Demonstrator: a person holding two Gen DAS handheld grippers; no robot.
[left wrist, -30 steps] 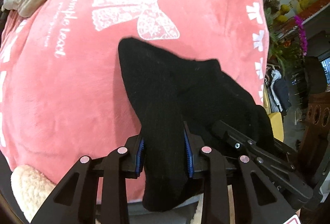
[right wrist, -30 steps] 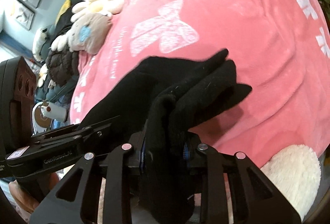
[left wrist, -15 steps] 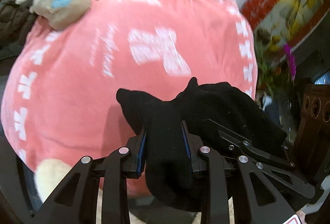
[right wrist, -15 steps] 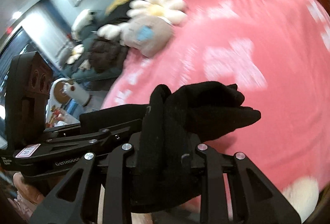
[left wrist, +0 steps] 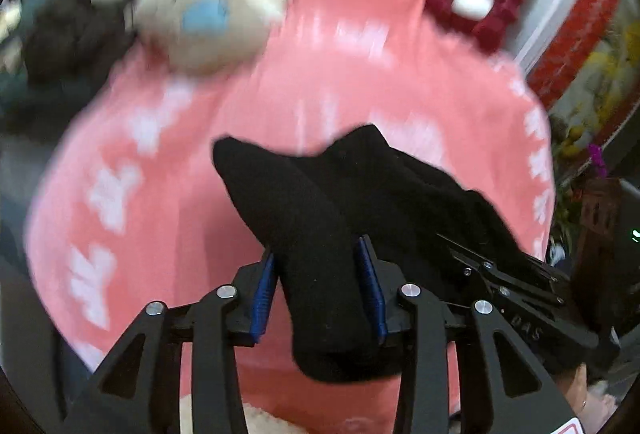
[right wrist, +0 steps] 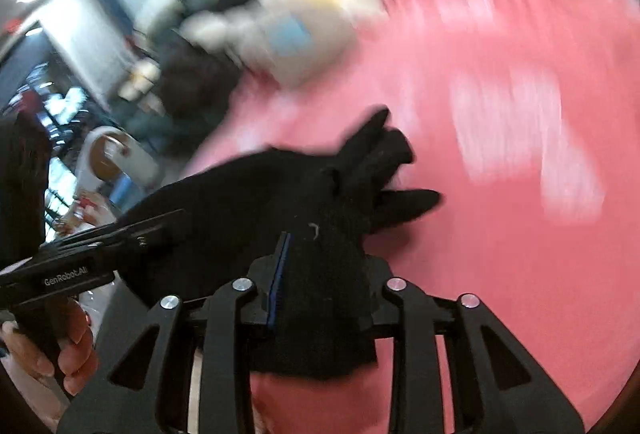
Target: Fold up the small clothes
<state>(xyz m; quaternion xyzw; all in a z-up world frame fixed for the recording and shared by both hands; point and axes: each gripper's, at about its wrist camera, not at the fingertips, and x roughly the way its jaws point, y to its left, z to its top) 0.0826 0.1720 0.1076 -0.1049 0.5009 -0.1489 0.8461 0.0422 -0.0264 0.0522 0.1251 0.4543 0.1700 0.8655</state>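
A black knitted glove hangs between the two tools, above the near part of a pink plush blanket with white bow prints. The right gripper is clamped on one end. The left gripper has the other end between its blue pads, its jaws opening. The glove's long axis runs left to right between the tools, its fingers pointing far and right in the right wrist view. This looks like mid-fold, the ends drawn together; next the glove likely needs laying on the blanket. A blurred plush toy lies far left.
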